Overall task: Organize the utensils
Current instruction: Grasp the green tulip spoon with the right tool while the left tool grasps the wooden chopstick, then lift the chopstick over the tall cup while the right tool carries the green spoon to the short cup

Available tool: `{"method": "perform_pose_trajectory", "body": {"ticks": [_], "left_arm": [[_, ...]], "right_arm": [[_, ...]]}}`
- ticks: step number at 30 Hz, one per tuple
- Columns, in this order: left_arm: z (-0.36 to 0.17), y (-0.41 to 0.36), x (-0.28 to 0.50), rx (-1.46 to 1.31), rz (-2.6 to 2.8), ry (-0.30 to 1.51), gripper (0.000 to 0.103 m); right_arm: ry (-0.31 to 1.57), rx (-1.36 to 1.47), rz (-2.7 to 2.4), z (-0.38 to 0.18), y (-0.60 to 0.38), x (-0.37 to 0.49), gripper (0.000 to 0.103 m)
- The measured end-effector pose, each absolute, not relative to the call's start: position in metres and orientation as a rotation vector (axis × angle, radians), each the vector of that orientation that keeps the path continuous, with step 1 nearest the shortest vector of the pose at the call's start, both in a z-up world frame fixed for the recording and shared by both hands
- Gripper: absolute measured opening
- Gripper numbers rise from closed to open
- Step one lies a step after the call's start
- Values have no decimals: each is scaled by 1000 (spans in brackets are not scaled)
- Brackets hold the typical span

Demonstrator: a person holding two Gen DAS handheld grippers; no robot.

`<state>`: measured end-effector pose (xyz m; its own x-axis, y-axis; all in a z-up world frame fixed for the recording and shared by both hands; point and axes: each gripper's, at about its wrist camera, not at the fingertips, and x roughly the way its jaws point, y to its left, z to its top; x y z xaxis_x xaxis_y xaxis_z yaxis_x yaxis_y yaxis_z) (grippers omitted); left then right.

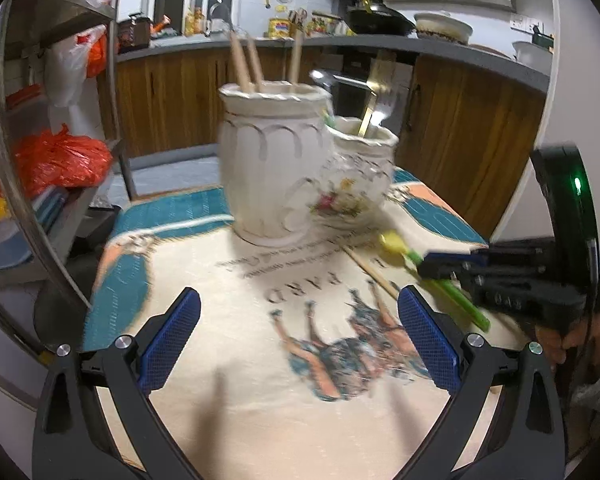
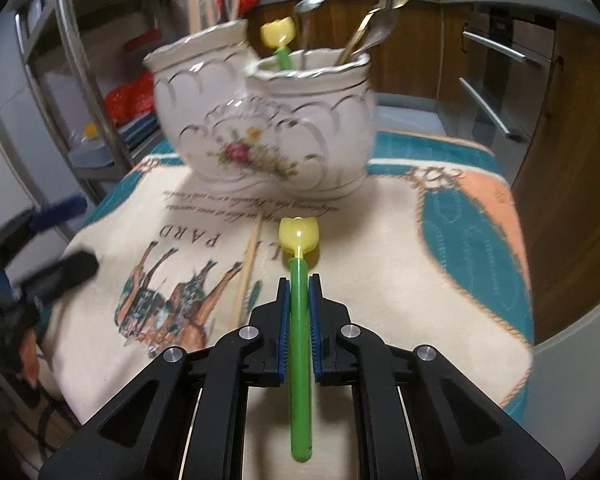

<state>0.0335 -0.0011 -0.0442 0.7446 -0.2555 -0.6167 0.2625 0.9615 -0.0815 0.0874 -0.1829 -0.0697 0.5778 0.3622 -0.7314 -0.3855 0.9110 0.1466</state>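
Tulip spoon [image 2: 299, 280] pinched low over the printed cloth, just in front of the twin ceramic holder.

Smooth green plastic stem, glossy yellow tulip-shaped bowl; right gripper [image 2: 299, 292] clamps the stem between ribbed blue pads. A thin wooden chopstick [image 2: 249, 268] lies on the cloth just left of it. Beyond, the joined cream holder [image 2: 260, 132], fluted with gilt scallops and a rose motif: taller pot carries wooden sticks, shorter pot metal spoons and a second tulip spoon [image 2: 278, 38]. Left gripper [image 1: 298, 344] spread wide, empty, above the woven horse-print tablecloth [image 1: 260, 400].
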Motion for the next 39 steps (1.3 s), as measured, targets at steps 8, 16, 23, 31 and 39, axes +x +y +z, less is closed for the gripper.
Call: {"method": "perform_pose_trajectory", "body": {"ticks": [8,16,23,31,39], "left_arm": [[-56,-45,33,-18,-331,784,97],[-68,-89,27,36,-300,829,86],[-79,-108,33,108,-213,852,56],[-77,-93,48,123,-222,867,13],[-68,-80,49,241,-323,884,6]], "right_arm": [[820,-4,379,-62,-210,92,10],[805,3,349,-60,-220,91,10],[796,-6,365,-58,-221,85,10],[787,-12,380,-56,-219,82,10],[780,-18,390,-56,-215,81,10]]}}
